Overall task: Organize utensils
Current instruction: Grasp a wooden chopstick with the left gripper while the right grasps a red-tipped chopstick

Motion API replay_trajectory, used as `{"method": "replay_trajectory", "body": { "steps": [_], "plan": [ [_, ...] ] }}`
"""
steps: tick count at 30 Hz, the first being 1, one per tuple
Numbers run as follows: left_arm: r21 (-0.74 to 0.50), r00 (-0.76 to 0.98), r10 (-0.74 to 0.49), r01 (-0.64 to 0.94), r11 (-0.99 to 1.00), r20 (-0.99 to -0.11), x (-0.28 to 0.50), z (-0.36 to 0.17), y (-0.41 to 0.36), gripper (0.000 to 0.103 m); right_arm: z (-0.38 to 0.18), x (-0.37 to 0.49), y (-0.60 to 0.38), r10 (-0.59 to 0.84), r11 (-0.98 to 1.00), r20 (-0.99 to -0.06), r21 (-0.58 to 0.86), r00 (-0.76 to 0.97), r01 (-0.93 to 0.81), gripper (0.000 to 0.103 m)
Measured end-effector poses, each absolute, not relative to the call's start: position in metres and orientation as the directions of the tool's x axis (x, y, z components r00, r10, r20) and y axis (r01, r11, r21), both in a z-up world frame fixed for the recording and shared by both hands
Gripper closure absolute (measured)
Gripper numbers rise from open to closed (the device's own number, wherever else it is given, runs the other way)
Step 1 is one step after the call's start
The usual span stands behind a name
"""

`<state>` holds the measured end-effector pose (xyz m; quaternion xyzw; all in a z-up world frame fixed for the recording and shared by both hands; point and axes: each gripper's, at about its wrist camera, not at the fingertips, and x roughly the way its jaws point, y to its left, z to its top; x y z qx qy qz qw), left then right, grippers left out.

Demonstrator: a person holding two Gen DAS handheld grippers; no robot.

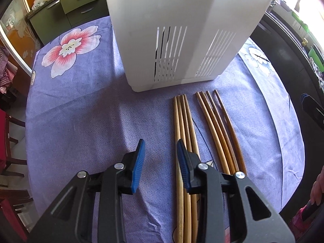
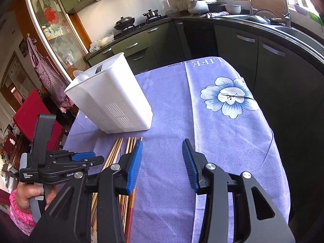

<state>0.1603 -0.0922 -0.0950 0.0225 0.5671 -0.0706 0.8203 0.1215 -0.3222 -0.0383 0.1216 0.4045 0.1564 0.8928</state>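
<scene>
Chopsticks (image 1: 187, 121) lie in two bundles on the purple cloth (image 1: 81, 111), in front of the white holder (image 1: 182, 40). The left gripper (image 1: 160, 158) stands open, empty, its right finger over the lighter bundle. The right gripper (image 2: 162, 162) is open over bare cloth, the chopsticks beside its left finger.

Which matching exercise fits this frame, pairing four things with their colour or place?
Things:
1. holder
2. chopsticks
3. fork
4. blue flower

Colour or place:
A. printed on the cloth
B. lying flat on the cloth in front of the holder
C. white, slotted near its base
D. standing inside the holder, tines up

Pairs: 1-C, 2-B, 3-D, 4-A
</scene>
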Motion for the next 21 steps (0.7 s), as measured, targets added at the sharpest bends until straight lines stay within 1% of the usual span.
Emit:
{"method": "replay_trajectory", "body": {
  "steps": [13,14,17,18,19,21],
  "plan": [
    [-0.004,0.321,-0.059,0.169,0.986,-0.945,0.162,-0.102,-0.098,0.071,-0.041,0.125,-0.313,0.387,0.92,-0.697,0.333,0.604,-0.204,0.062],
    [-0.003,0.315,-0.058,0.173,0.985,-0.947,0.162,-0.103,-0.098,0.076,-0.042,0.126,-0.309,0.388,0.921,-0.703,0.327,0.596,-0.214,0.062],
    [0.013,0.319,-0.049,0.189,0.982,-0.946,0.161,-0.103,-0.102,0.084,-0.045,0.13,-0.293,0.392,0.92,-0.727,0.297,0.564,-0.255,0.062],
    [0.011,0.318,-0.054,0.198,0.98,-0.946,0.16,-0.103,-0.103,0.092,-0.048,0.132,-0.286,0.389,0.92,-0.739,0.283,0.55,-0.271,0.062],
    [0.012,0.317,-0.055,0.203,0.979,-0.947,0.159,-0.103,-0.103,0.094,-0.05,0.134,-0.278,0.386,0.92,-0.752,0.267,0.535,-0.287,0.062],
    [0.018,0.317,-0.049,0.205,0.979,-0.947,0.159,-0.103,-0.101,0.095,-0.058,0.139,-0.264,0.383,0.914,-0.78,0.243,0.495,-0.324,0.062]
  ]
}}
